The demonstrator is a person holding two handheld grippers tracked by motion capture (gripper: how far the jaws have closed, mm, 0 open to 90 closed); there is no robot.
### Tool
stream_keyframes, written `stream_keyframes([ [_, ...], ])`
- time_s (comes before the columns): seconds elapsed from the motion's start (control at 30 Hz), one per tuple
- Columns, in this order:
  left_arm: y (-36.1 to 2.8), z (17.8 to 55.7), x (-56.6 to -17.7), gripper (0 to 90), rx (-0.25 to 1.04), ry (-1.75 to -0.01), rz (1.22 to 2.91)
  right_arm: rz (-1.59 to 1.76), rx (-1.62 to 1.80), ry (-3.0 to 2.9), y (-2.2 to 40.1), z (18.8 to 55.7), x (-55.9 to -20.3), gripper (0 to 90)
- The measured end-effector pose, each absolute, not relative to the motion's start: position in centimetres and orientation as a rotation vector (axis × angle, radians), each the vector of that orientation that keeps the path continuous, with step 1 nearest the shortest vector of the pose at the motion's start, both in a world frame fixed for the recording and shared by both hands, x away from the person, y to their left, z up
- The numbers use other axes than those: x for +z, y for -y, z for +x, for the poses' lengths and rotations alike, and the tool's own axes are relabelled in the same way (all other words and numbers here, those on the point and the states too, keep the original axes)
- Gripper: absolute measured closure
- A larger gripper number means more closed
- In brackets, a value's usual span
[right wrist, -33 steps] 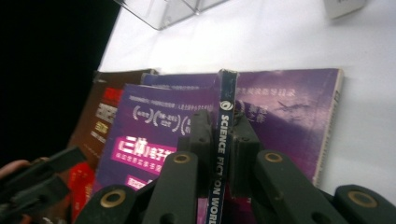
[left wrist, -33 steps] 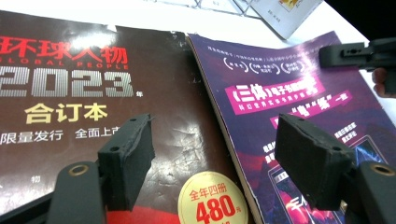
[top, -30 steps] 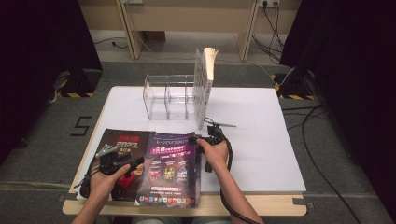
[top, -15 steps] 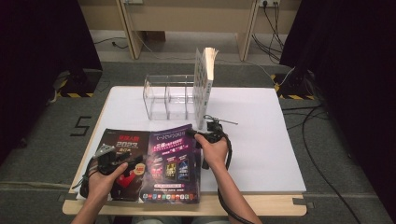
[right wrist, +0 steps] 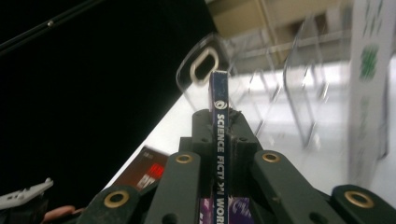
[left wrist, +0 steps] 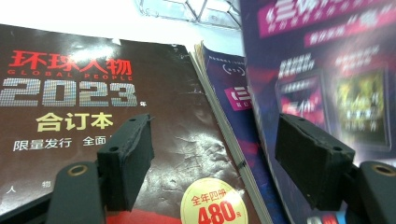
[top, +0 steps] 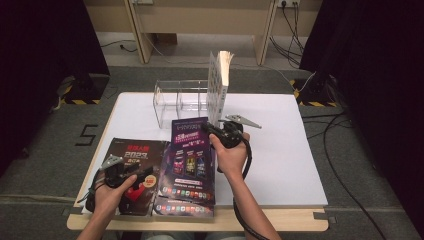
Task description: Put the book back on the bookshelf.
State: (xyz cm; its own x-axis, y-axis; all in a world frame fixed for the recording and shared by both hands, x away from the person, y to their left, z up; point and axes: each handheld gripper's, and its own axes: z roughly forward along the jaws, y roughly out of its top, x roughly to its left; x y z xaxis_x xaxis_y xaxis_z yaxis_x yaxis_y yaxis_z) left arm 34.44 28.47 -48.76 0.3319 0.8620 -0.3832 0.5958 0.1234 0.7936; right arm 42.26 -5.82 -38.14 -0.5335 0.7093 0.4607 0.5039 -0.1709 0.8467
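Observation:
My right gripper (top: 210, 129) is shut on the spine of a purple magazine (top: 190, 150) and holds it tilted up off the table, in front of the clear rack (top: 172, 102). In the right gripper view the jaws (right wrist: 219, 123) clamp the blue spine (right wrist: 218, 91), which reads "Science Fiction World". My left gripper (top: 122, 169) rests open over a dark "2023" magazine (top: 131, 150) at the front left. Its pads (left wrist: 127, 163) stand wide apart above that cover (left wrist: 93, 93). A second purple magazine (top: 182, 202) lies flat under the raised one.
A white book (top: 218, 82) stands upright in the rack's right slot; the other slots (top: 192, 100) are bare. The white table top (top: 280, 160) stretches to the right of my right hand. Dark curtains and floor cables surround the table.
My right gripper has risen with the purple magazine, whose far edge now stands higher and closer to the rack. The left gripper has stayed in place.

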Motion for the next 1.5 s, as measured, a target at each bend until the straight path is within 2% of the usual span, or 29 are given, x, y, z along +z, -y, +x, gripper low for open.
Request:
stream_keyframes([
  [0.77,-28.4,34.4,-48.9,26.7,0.315,-1.362,1.568,1.232,1.741,-1.688,5.1,42.9,-33.4,84.4],
  [1.5,-28.4,34.6,-49.0,26.5,0.309,-1.366,1.560,1.155,1.695,-1.524,2.7,47.9,-29.5,84.3],
])
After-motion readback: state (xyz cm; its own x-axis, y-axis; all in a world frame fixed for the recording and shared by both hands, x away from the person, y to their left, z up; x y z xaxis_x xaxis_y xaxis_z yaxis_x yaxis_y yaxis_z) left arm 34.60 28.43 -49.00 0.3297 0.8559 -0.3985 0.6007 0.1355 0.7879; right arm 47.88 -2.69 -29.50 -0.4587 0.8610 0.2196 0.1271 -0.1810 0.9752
